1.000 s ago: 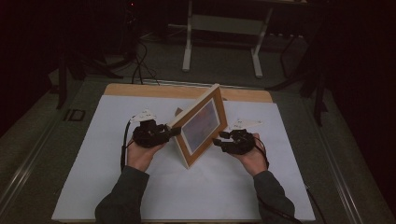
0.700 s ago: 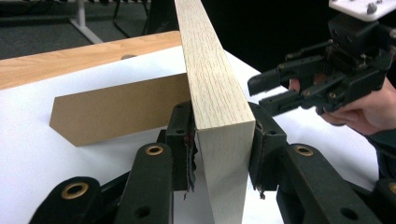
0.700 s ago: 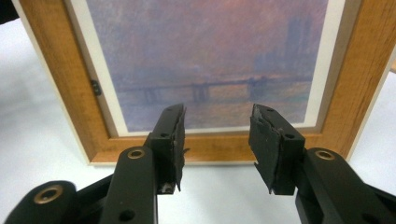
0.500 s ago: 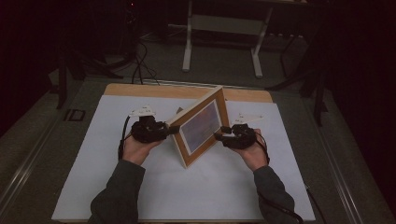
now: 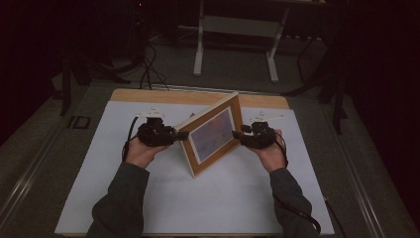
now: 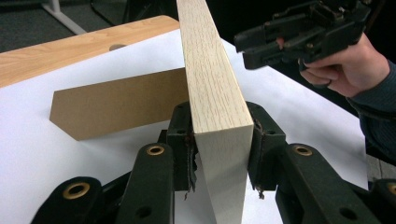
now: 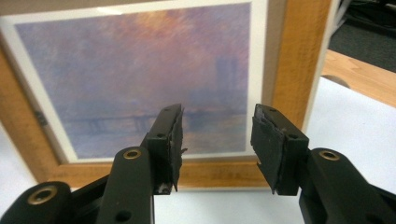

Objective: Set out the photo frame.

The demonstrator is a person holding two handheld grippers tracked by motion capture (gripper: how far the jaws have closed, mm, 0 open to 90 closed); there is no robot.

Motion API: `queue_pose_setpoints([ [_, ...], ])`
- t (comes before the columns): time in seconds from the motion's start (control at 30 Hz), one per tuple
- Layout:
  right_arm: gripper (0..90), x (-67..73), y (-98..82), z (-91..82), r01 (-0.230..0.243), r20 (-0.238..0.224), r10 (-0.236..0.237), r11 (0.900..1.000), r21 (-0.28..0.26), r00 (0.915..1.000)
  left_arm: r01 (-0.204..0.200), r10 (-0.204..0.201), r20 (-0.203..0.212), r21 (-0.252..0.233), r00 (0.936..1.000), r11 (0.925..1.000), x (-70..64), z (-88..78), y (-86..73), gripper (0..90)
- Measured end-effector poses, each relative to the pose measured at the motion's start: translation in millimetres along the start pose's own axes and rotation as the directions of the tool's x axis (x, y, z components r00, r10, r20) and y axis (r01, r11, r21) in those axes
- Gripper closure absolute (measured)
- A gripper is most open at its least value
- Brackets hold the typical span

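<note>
— Where do we find the picture frame?

— We see it standing near the middle of the counter, a little toward the far edge, on the white sheet that covers all but a wooden strip along that far edge. It stands on its lower edge and leans back, its front turned toward the near right corner.

— And the left claw?

— In the left gripper view we look straight down the pale wooden edge of the frame, and the two black jaws are clamped on it, one pad pressed to each face. Behind the frame, a brown cardboard stand reaches out over the sheet toward the far left corner. We cannot quite tell whether its tip touches the sheet.

— The right claw?

— Its jaws are apart. In the right gripper view they frame the lower part of the print, a hazy purple and orange scene inside a white mat and a honey-coloured wood border, and nothing lies between the pads. From above, we see it just beside the frame's right edge, and from the left gripper view it hangs above the sheet, near the frame's top.

— The hands?

— The left hand and right hand come up from the near edge in dark grey sleeves, one on each side of the frame.
</note>
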State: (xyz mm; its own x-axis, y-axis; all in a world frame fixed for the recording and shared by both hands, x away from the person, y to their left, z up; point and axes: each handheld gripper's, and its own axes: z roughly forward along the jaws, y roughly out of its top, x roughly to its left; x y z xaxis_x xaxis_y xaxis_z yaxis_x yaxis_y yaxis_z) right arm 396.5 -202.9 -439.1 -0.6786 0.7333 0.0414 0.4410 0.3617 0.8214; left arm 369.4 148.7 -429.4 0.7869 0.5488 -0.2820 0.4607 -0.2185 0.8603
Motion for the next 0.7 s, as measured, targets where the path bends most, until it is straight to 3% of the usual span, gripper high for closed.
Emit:
queue_pose_setpoints([
  [0.33,50.6,-17.0,10.6,2.9,-0.023,0.062,0.024,1.000,-0.021,0.9978,-0.026,0.026,0.023,0.029,0.9994,0.9992,6.2,-0.1,4.3,67.9],
  [0.7,44.8,-28.3,15.8,9.3,-0.029,0.082,0.031,0.999,-0.028,0.9961,-0.026,0.023,0.063,0.037,0.9977,0.9990,13.9,0.0,6.2,68.9],
])
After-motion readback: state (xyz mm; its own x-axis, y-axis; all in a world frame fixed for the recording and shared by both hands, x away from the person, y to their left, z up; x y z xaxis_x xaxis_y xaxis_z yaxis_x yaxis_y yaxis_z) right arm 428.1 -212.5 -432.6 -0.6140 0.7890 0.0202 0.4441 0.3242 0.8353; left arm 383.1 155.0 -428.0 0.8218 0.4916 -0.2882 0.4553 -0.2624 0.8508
